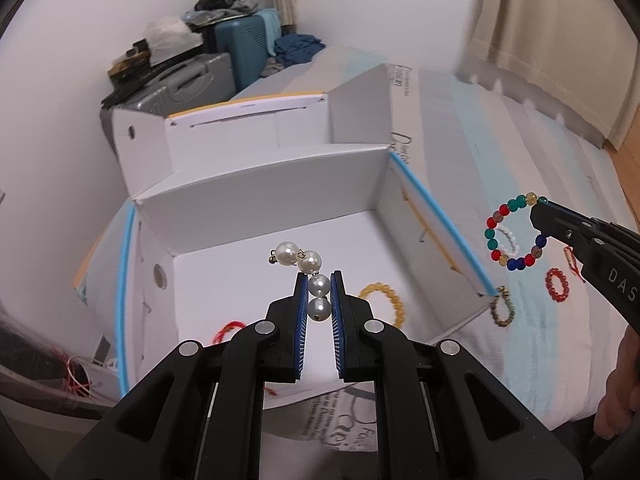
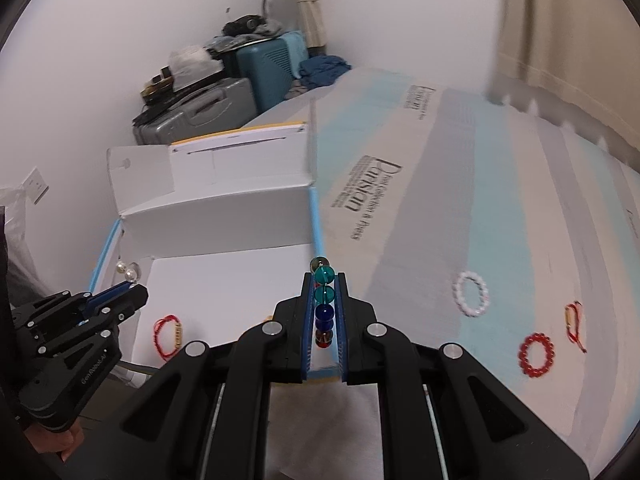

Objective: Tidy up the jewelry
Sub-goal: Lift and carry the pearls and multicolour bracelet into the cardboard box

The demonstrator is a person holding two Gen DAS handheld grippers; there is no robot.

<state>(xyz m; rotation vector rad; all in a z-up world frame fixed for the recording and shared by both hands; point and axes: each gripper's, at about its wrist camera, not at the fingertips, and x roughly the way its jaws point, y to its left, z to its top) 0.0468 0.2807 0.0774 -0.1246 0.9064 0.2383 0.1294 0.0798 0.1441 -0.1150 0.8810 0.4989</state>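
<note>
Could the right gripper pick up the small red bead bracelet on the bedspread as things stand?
Probably not yet. The red bead bracelet lies in the open on the bedspread with nothing over it, but the right gripper is already shut on the multicoloured bead bracelet and would need to drop that first.

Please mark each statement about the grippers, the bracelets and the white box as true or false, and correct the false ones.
1. The left gripper holds a pearl strand. True.
2. The right gripper is empty. False: it is shut on a multicoloured bead bracelet.
3. A yellow bead bracelet lies inside the white box. True.
4. The red bead bracelet lies in the box. False: it lies on the striped cloth outside.
</note>
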